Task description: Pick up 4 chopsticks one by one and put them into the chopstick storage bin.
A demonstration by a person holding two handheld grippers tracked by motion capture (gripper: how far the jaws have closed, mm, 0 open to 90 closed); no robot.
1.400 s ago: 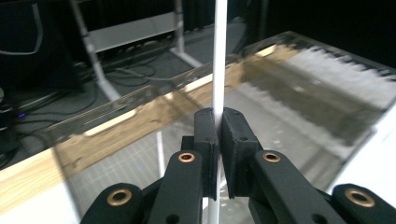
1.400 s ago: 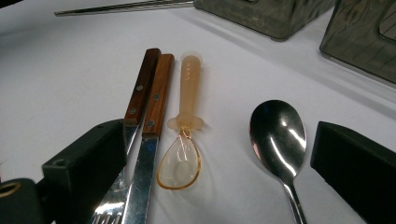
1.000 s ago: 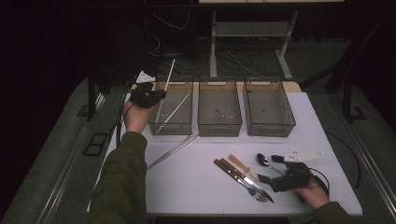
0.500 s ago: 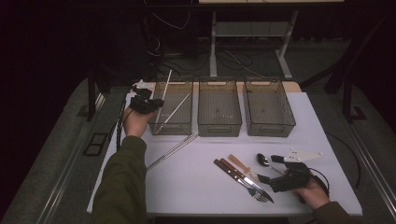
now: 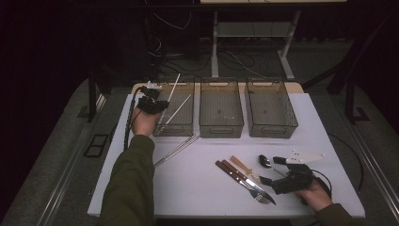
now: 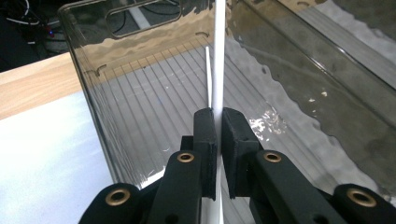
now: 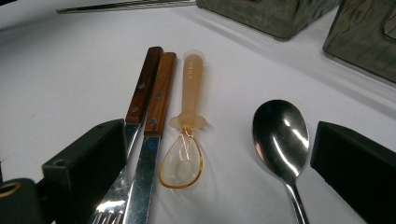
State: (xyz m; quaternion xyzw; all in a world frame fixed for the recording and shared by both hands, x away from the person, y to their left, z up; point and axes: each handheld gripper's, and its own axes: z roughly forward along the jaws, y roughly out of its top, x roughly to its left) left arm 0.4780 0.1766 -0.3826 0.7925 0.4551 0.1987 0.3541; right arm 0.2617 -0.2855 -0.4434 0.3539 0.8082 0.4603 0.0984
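My left gripper (image 5: 159, 104) hovers at the left rim of the left clear bin (image 5: 162, 126), shut on a white chopstick (image 5: 174, 86) that slants up and away over the bin. In the left gripper view, the black jaws (image 6: 218, 123) pinch that chopstick (image 6: 218, 65) just inside the bin's wall (image 6: 116, 116). A second white chopstick (image 5: 179, 108) lies slanted in the same bin. My right gripper (image 5: 272, 170) rests open at the table's front right. Its jaws (image 7: 219, 140) straddle an amber plastic spoon (image 7: 187, 116) and a metal spoon (image 7: 279, 133), touching neither.
Two more clear bins (image 5: 221, 123) (image 5: 272, 127) stand in a row to the right. Metal chopsticks (image 5: 176, 149) lie in front of the left bin. A wood-handled knife and fork (image 5: 240, 176) and a white plastic utensil (image 5: 303, 155) lie by the right gripper.
My left gripper has come down toward the left bin with the white chopstick in it. The right gripper has stayed where it was.
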